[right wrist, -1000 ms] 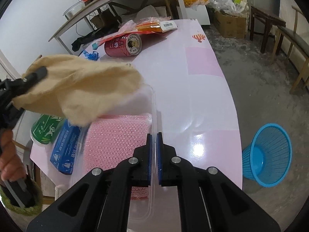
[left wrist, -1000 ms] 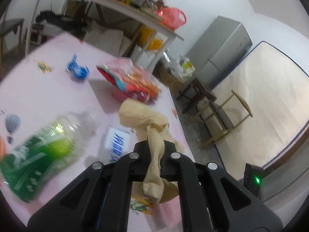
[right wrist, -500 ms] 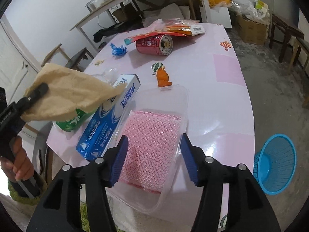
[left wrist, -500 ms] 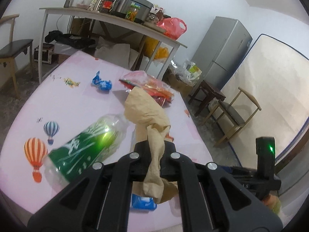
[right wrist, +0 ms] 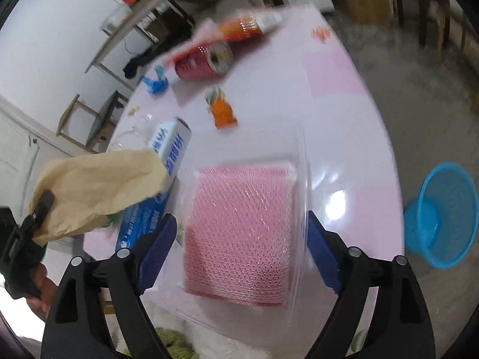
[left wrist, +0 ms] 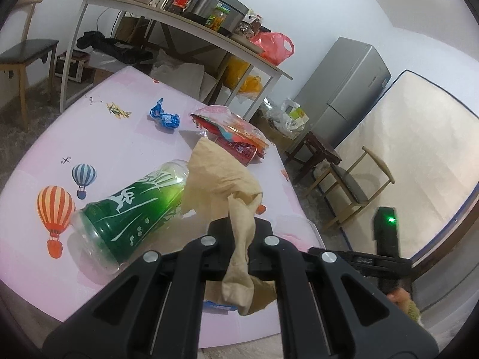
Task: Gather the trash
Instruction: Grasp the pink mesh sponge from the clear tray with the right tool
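Note:
My left gripper (left wrist: 239,227) is shut on a crumpled tan paper (left wrist: 218,176), held up over the pink table (left wrist: 104,137); the same paper (right wrist: 98,185) shows at the left of the right wrist view. My right gripper (right wrist: 239,227) points down at a clear plastic container (right wrist: 302,179) with a pink foam net (right wrist: 239,224) inside. Its jaws are opening and stand wide on either side of the container, which lies on the table near the front edge; the pads do not press it.
A green bottle (left wrist: 134,206) lies on its side near the paper. A blue box (right wrist: 167,155), a red can (right wrist: 203,62), snack bags (left wrist: 230,125) and a blue wrapper (left wrist: 164,116) lie on the table. A blue basket (right wrist: 443,215) stands on the floor to the right.
My right gripper, which was shut on the container's rim, has opened wide, and the container now lies flat between its jaws. My left gripper has drawn back from the table with the paper.

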`<act>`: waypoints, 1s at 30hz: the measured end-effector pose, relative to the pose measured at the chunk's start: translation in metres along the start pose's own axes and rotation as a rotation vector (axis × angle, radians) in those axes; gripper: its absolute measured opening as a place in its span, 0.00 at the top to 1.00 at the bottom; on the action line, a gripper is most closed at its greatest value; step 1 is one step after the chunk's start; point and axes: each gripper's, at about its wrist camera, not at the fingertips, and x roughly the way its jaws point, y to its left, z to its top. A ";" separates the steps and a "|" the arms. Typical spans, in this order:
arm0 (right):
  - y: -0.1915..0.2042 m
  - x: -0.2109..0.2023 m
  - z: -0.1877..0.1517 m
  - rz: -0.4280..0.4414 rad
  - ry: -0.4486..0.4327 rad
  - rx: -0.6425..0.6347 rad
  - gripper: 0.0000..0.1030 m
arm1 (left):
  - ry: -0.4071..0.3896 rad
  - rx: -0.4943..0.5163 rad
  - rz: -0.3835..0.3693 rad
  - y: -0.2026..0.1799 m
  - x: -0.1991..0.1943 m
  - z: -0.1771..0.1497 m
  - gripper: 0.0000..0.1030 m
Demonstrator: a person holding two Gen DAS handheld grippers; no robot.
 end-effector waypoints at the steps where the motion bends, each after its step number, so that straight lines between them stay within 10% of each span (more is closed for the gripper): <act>1: -0.001 0.004 0.000 -0.034 0.009 0.004 0.20 | 0.001 -0.002 -0.002 0.000 0.000 -0.001 0.98; 15: 0.027 -0.035 0.001 -0.154 -0.106 -0.154 0.13 | 0.001 -0.003 -0.004 0.001 -0.002 -0.003 0.98; 30: 0.054 0.003 -0.015 -0.232 0.045 -0.240 0.13 | 0.018 -0.015 -0.003 0.003 0.004 -0.002 0.98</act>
